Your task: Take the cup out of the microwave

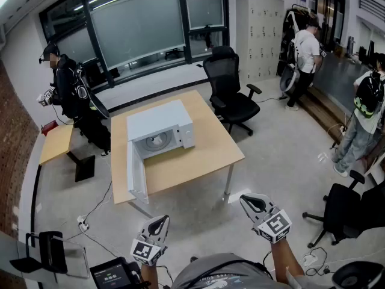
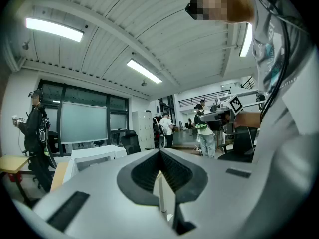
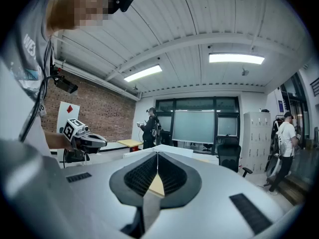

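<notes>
Head view: the white microwave (image 1: 159,128) stands on the table (image 1: 207,158) with its door swung wide, well ahead of both jaws. A pale round shape (image 1: 157,142) lies in its cavity; whether it is the cup is unclear.

Left gripper view: the left gripper (image 2: 160,153) is closed and empty, with the microwave (image 2: 92,156) beyond, left of the tips.

Right gripper view: the right gripper (image 3: 157,154) has its jaws pressed together, holding nothing.

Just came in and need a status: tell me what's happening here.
A person stands back from the wooden table with a tool in each hand. The left tool and right tool are both shut, empty and level. The microwave on the table has its door swung open; something round shows inside, too small to name. Nothing is touched yet.
</notes>
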Demonstrator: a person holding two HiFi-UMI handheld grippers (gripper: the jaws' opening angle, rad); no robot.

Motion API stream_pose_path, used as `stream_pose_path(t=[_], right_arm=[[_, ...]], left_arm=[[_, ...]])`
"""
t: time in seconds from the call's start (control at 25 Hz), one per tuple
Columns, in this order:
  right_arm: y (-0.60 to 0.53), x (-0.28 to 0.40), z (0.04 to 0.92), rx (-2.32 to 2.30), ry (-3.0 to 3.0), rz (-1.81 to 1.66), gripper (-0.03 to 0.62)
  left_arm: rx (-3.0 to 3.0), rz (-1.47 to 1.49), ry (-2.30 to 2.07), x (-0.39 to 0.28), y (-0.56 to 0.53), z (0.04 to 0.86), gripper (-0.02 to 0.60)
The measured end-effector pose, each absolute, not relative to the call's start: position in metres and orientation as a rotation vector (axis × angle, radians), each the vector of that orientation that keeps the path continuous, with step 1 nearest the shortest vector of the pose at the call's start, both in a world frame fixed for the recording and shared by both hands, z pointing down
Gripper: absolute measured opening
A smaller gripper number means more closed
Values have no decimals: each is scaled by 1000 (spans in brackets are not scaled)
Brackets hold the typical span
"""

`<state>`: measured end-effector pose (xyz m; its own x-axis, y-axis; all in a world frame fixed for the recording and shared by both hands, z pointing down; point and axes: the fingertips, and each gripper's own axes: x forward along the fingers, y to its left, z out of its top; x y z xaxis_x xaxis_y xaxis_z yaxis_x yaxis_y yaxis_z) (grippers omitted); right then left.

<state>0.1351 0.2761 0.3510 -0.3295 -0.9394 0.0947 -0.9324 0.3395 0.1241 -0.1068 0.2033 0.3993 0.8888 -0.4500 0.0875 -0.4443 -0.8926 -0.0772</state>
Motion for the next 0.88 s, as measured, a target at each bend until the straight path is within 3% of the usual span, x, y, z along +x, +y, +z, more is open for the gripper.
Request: stream_pose_path(t=[0.88], right_arm=[[260,123,361,1713,-2442,-51,11]], left_arm=[[-3012,-167,693,-117,189,411,43]])
